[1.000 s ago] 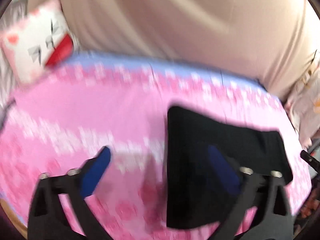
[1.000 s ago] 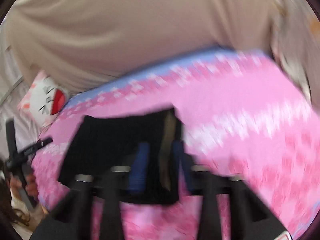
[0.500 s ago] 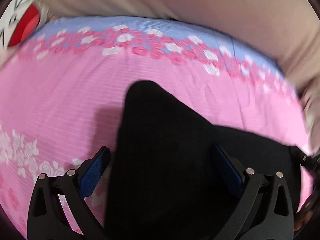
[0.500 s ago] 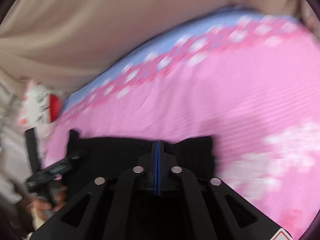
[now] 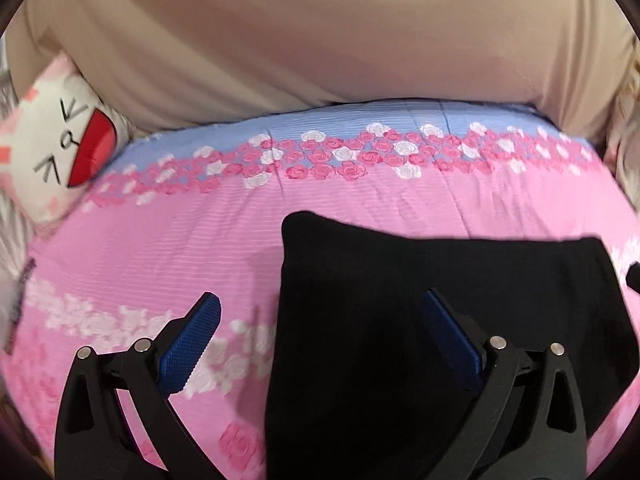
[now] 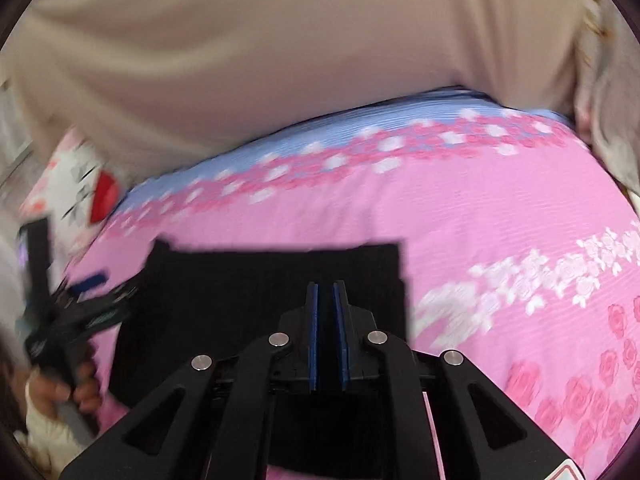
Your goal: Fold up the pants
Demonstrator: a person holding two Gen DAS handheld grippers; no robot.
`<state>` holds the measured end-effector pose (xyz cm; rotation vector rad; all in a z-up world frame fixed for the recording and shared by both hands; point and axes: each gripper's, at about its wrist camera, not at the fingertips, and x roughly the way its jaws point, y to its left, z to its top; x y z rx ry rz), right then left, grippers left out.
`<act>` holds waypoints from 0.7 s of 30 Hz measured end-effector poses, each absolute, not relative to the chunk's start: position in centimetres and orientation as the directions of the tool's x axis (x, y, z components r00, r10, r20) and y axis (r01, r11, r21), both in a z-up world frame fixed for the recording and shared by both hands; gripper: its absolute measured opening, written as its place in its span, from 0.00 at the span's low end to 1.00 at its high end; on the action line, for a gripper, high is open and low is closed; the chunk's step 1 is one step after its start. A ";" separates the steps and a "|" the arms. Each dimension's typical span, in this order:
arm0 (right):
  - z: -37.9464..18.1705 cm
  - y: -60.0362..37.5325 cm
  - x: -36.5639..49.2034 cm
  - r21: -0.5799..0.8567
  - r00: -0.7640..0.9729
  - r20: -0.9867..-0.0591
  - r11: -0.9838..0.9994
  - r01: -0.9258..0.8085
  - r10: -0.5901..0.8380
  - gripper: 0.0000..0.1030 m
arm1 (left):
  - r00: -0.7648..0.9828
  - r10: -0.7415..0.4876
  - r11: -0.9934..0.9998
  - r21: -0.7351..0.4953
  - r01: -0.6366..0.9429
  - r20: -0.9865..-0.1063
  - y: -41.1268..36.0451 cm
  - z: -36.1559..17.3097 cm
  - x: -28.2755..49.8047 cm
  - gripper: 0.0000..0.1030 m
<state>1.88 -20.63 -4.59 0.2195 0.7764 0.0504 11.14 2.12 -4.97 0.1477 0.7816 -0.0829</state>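
Looking along the left gripper [image 5: 320,324] first, its jaws stand wide apart with nothing between the blue pads [image 5: 188,346]; one pad hangs over bare bedding, the other over the black pants [image 5: 420,320]. That spread suggests a hand freed from its hold and hovering at the cloth's left edge, ready for another fold or a smoothing pass. In the right wrist view, the right gripper [image 6: 327,312] has its jaws drawn nearly together, a thin dark slit between the pads. Whether cloth sits in that slit cannot be told: the pants behind are just as black, and the picture is blurred.

The pants lie on the bed [image 5: 360,208] as a flat, roughly rectangular packet, already doubled over by the look of the straight edges, so the folding seems well along. They rest on the pink part of the flowered cover, short of the band of roses and the blue strip at the far edge.

Beyond the bed hangs a beige curtain [image 5: 320,32], and a cartoon-faced pillow [image 5: 60,148] sits at the far left corner.

Each view adds something: the left shows the packet's rounded far-left corner sharply; the right shows its square right corner, and the left gripper's handle held in the person's hand [image 6: 68,392] beside the bed.
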 end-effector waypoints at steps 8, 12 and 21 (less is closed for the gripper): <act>-6.1 -21.6 -2.9 0.210 0.711 -0.697 0.975 0.076 0.095 0.09 | 0.686 0.004 0.982 0.131 0.133 -0.728 2.0 -5.6 8.9 0.95; -6.7 -20.6 -3.3 0.139 0.687 -0.722 0.990 0.036 0.076 0.17 | 0.669 0.018 0.984 0.130 0.118 -0.743 2.4 -6.4 8.2 0.95; -6.7 -19.9 -3.2 0.131 0.686 -0.722 0.991 0.008 0.090 0.22 | 0.652 0.030 0.984 0.138 0.114 -0.758 3.3 -7.4 7.1 0.95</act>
